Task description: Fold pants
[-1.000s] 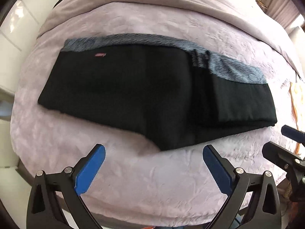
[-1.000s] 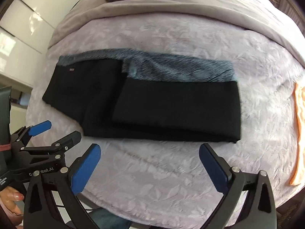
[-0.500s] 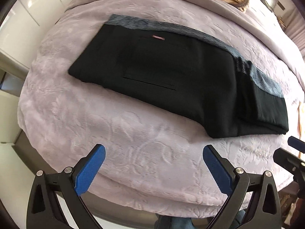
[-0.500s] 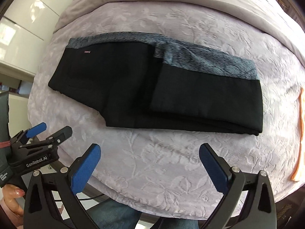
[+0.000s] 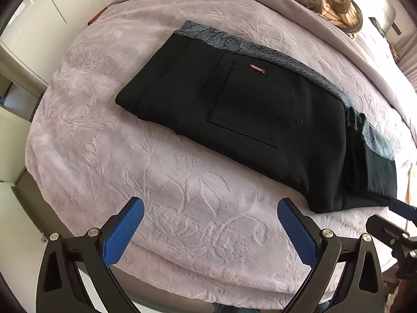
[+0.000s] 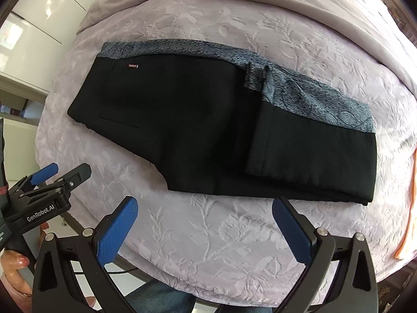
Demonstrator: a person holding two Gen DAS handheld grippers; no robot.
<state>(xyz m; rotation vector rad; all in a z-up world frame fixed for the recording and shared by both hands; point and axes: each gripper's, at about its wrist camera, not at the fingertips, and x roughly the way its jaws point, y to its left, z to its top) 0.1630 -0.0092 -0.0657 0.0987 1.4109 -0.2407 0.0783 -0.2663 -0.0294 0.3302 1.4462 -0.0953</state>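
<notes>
Nearest, the left gripper [image 5: 211, 230] and the right gripper [image 6: 204, 228] both hang with their blue-padded jaws spread wide and empty, over the near edge of a bed covered in a pale lilac embossed blanket [image 6: 208, 234]. Just ahead of both tools, not touching them, lie the black pants [image 6: 208, 130], already folded into a compact oblong with a leg section doubled over on the right side. Their patterned grey-blue waistband [image 6: 299, 88] runs along the far edge, and a back pocket with a small red tag shows on the left half. A likely risk: pinching only the top layer would pull the fold open, and the plush blanket could drag and bunch the fabric.
</notes>
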